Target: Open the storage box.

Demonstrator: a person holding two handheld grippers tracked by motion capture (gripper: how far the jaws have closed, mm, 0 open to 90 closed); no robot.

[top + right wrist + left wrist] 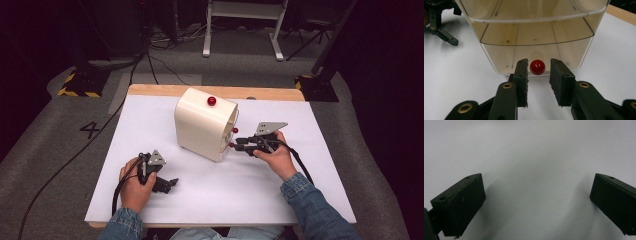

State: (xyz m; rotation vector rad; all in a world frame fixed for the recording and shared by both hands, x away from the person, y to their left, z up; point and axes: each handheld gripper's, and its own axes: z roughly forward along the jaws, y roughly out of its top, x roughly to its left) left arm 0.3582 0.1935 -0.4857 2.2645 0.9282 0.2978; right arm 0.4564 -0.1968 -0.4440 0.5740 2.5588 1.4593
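A cream plastic cabinet [200,125] stands on the white table [165,210], with a red ball knob [211,101] on its top. Its front holds clear drawers [536,32], each with a small red knob. My right gripper [239,144] is level at the bottom drawer. In the right gripper view its jaws flank that drawer's red knob [537,67], with a thin gap showing on each side, so the gripper [539,75] is open around it. My left gripper [172,182] rests near the table's front left, and its jaws [536,202] stand wide open over bare white surface.
The table's wooden far edge [215,91] runs behind the cabinet. Beyond lie grey carpet, cables and a white stand's legs [242,35]. A floor marking "4" [90,129] sits to the left. The left gripper [439,25] appears beside the cabinet in the right gripper view.
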